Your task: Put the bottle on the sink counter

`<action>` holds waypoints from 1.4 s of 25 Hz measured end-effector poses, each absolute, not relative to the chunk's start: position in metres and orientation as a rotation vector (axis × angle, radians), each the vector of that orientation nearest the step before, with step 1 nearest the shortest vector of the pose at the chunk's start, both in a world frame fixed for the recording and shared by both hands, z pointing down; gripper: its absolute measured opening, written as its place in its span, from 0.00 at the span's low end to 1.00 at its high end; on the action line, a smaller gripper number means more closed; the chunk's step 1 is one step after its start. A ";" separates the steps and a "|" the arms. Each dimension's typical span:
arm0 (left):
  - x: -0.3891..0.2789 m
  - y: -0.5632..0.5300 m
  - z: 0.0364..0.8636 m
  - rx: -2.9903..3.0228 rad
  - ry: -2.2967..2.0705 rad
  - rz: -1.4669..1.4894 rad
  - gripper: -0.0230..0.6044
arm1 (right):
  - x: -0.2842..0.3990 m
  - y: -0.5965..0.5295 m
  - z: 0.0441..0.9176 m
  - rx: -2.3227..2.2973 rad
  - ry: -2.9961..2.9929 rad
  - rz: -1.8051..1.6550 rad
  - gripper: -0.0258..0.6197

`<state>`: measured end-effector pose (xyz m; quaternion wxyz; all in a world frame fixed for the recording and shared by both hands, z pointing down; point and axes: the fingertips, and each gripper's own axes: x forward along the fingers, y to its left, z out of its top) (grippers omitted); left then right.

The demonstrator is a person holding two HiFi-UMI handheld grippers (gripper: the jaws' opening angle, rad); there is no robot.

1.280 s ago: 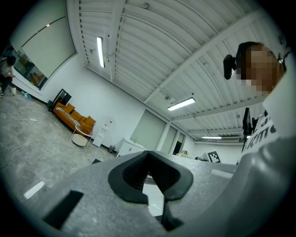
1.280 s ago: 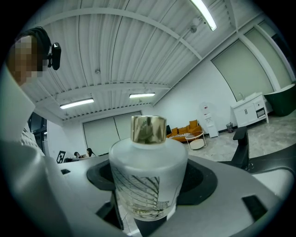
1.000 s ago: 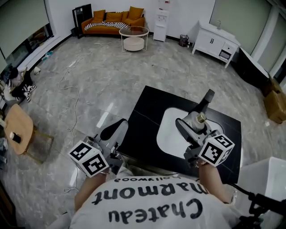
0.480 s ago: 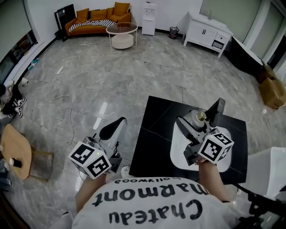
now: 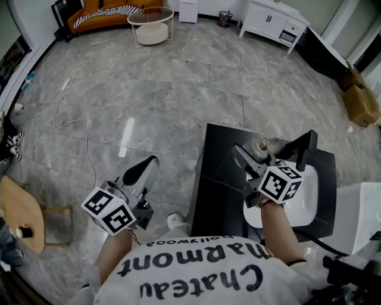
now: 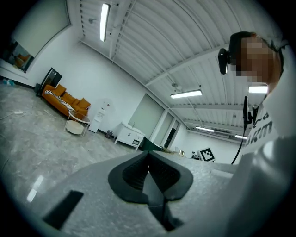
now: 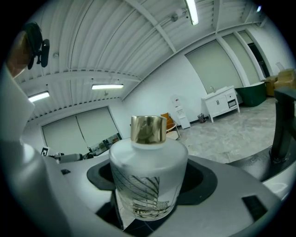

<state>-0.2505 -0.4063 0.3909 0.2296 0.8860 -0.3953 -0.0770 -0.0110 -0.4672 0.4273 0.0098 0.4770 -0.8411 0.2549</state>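
Note:
A white frosted bottle [image 7: 149,173] with a gold cap [image 7: 148,129] sits between the jaws of my right gripper [image 7: 150,203], which is shut on it. From the head view the bottle [image 5: 260,146] hangs over the black sink counter [image 5: 223,179], just left of the black tap [image 5: 300,147] and beyond the white basin [image 5: 309,199]. My left gripper [image 5: 138,173] is out over the grey floor to the left of the counter, jaws shut with nothing in them; its dark pads [image 6: 149,173] meet in the left gripper view.
A white cabinet [image 5: 271,21] stands at the far wall, with a round table [image 5: 150,24] and an orange sofa [image 5: 101,15] to its left. Cardboard boxes [image 5: 360,101] lie far right. A white cable [image 5: 74,128] trails on the floor; a wooden stool [image 5: 21,214] stands near left.
The view has shifted left and the counter now lies further right. My right gripper has carried the bottle up to the tap. The left gripper stays low at the left.

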 end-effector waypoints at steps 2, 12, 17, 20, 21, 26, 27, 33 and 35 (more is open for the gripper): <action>-0.263 -0.418 0.398 2.423 -1.078 -0.201 0.06 | -0.017 -0.482 0.443 1.514 -2.581 0.824 0.57; -0.302 -0.456 0.422 2.402 -1.061 -0.171 0.06 | -0.030 -0.537 0.519 1.608 -2.340 0.887 0.57; -0.316 -0.459 0.434 2.372 -1.059 -0.145 0.06 | -0.026 -0.550 0.549 1.625 -2.236 0.863 0.57; -0.326 -0.460 0.442 2.328 -1.075 -0.148 0.06 | -0.026 -0.554 0.563 1.629 -2.181 0.850 0.57; -0.327 -0.460 0.444 2.322 -1.076 -0.145 0.06 | -0.025 -0.555 0.566 1.632 -2.168 0.852 0.57; -0.329 -0.465 0.451 2.324 -1.086 -0.133 0.06 | -0.027 -0.556 0.580 1.612 -2.124 0.843 0.57; -0.330 -0.466 0.452 2.321 -1.089 -0.132 0.06 | -0.028 -0.556 0.581 1.606 -2.120 0.838 0.57; -0.332 -0.466 0.456 2.314 -1.087 -0.126 0.06 | -0.029 -0.556 0.582 1.585 -2.107 0.808 0.57; -0.333 -0.466 0.456 2.319 -1.087 -0.126 0.06 | -0.030 -0.556 0.582 1.572 -2.113 0.799 0.57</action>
